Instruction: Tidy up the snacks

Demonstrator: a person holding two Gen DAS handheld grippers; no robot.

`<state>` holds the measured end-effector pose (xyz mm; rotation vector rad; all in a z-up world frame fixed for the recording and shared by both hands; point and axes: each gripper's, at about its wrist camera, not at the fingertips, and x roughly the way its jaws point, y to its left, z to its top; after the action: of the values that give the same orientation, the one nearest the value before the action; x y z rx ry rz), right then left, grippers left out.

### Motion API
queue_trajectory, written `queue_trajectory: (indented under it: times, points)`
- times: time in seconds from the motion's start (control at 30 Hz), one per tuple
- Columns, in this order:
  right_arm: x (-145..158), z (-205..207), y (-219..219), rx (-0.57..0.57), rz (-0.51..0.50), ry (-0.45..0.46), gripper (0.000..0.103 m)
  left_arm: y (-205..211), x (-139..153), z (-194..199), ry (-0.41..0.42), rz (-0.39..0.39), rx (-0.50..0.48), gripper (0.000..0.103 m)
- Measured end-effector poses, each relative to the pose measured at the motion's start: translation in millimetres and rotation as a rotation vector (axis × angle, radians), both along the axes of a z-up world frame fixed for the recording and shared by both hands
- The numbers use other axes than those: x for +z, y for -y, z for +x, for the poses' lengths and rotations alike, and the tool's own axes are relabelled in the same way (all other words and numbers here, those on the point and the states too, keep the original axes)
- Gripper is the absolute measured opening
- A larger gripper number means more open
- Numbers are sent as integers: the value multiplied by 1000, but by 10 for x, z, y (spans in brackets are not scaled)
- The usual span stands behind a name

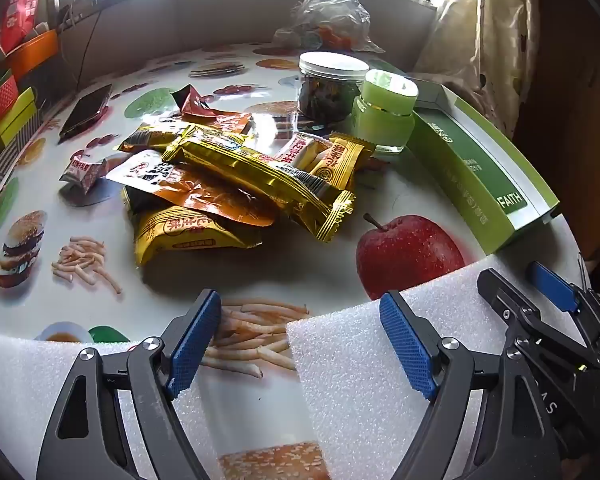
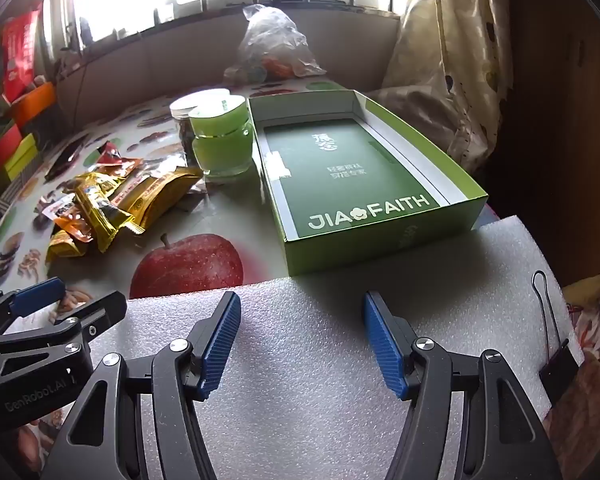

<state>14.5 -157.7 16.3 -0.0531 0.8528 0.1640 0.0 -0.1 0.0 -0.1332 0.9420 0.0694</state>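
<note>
A heap of snack packets (image 1: 236, 176), yellow, gold and orange, lies mid-table; the same heap (image 2: 108, 204) shows at the left in the right wrist view. One small red-and-white packet (image 1: 85, 172) lies apart on its left. A green open box (image 2: 364, 184) with nothing in it stands at the right, seen edge-on as the box (image 1: 480, 176) in the left wrist view. My left gripper (image 1: 300, 340) hangs open over the near table edge, short of the heap. My right gripper (image 2: 300, 340) is open above white foam (image 2: 308, 360), just before the box. Neither holds anything.
A clear jar with a white lid (image 1: 328, 84) and a green jar (image 1: 384, 112) stand behind the heap beside the box. A dark phone (image 1: 86, 110) lies far left, a plastic bag (image 1: 328, 16) at the back. Coloured boxes (image 1: 8, 108) line the left edge. A binder clip (image 2: 556, 364) grips the foam.
</note>
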Motion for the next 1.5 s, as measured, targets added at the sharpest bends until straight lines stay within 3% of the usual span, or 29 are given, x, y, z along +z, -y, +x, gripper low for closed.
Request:
queue_trajectory:
  times: [1.5]
  points:
    - [6,-83,-21,31,9,9,63,-45,13,-117,-10,0,32,82]
